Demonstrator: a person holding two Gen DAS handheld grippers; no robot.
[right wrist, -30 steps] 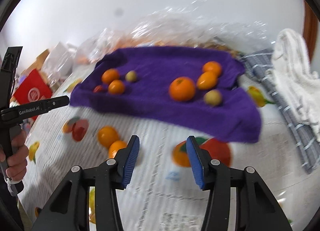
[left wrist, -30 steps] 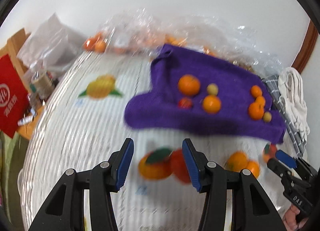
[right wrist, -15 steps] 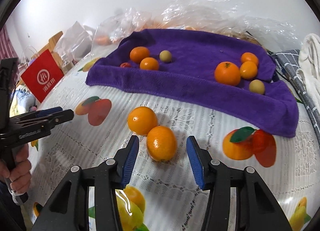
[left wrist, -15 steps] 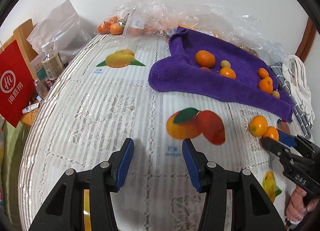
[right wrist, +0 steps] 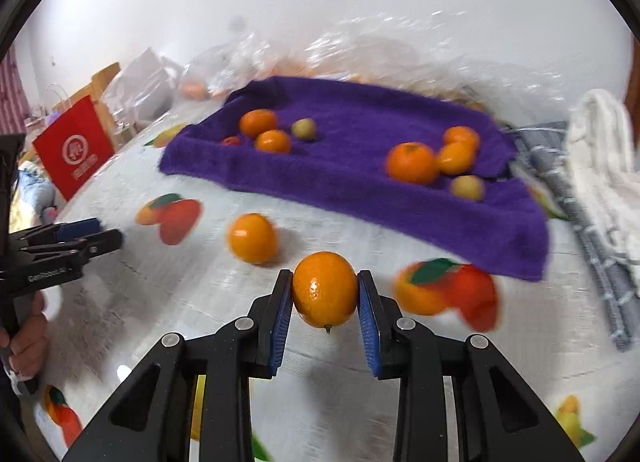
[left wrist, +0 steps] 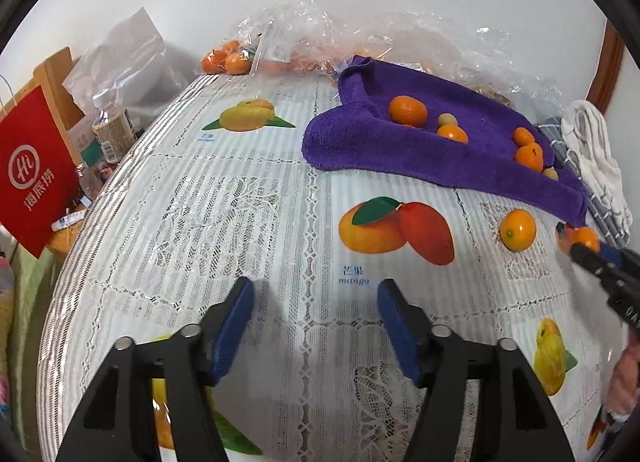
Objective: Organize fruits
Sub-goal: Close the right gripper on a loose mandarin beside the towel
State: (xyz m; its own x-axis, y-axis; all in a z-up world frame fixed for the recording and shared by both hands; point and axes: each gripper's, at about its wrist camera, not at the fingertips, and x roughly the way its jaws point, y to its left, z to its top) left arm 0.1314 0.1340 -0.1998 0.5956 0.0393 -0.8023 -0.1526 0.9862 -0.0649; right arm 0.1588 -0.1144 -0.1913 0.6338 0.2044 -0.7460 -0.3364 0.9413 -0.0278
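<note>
My right gripper (right wrist: 325, 294) is shut on an orange (right wrist: 325, 289) and holds it just above the tablecloth; the orange also shows at the right edge of the left wrist view (left wrist: 585, 237). A second loose orange (right wrist: 253, 237) lies on the cloth to its left, also in the left wrist view (left wrist: 517, 229). Behind them a purple towel (right wrist: 360, 182) holds several oranges and small yellow-green fruits in two groups. My left gripper (left wrist: 314, 298) is open and empty over the tablecloth, well left of the oranges.
A fruit-print lace tablecloth (left wrist: 224, 214) covers the table. Clear plastic bags with more oranges (left wrist: 228, 58) lie at the back. A red paper bag (left wrist: 32, 170) and bottles stand off the left edge. White and checked cloths (left wrist: 592, 158) lie at the right.
My right gripper has closed on the nearer loose orange and lifted it slightly. My left gripper has pulled back a little from the towel.
</note>
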